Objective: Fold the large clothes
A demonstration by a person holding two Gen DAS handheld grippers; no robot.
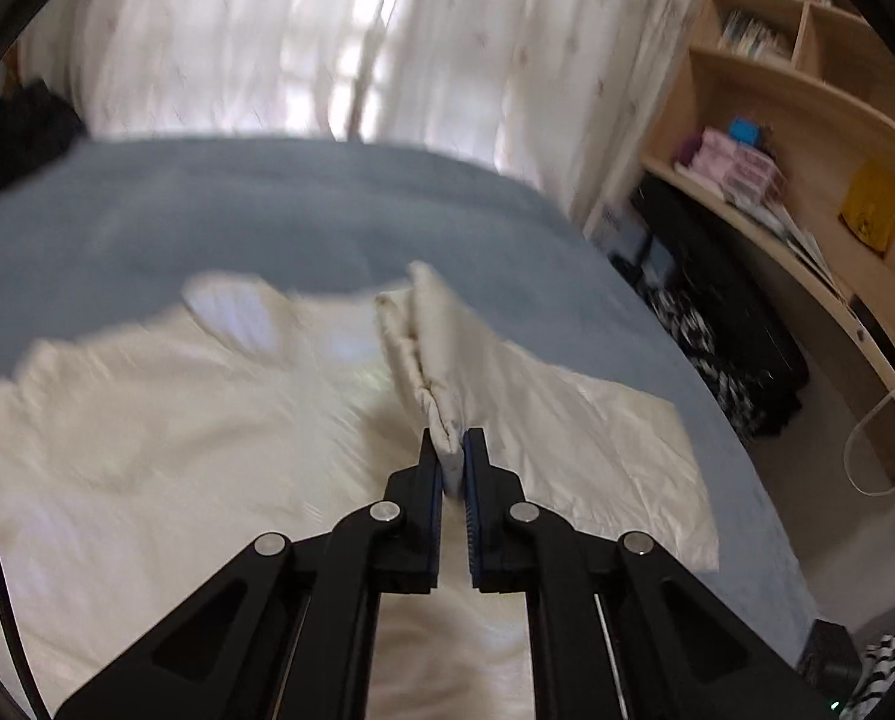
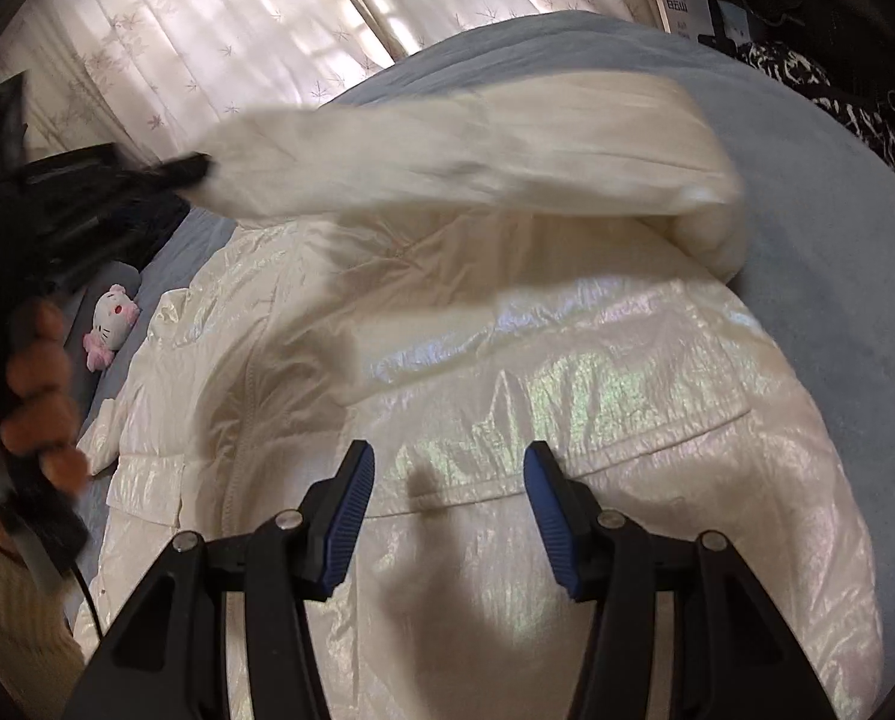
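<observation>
while the left gripper [image 1: 453, 450] pinches the sleeve [image 2: 459, 150] of the white jacket [image 2: 507, 420] on the bed [image 1: 267, 204], draw it toward nine o'clock — lay it flat — with the right gripper [image 2: 447, 486], jaws spread, pinning the body.

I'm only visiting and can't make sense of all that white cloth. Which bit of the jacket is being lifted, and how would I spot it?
Find the blue-grey bed; a shiny white jacket lies spread across it. One sleeve rises off the jacket's body and stretches across above it, its end pinched in the left gripper. It is the only raised part; the rest lies flat under the open right gripper.
</observation>
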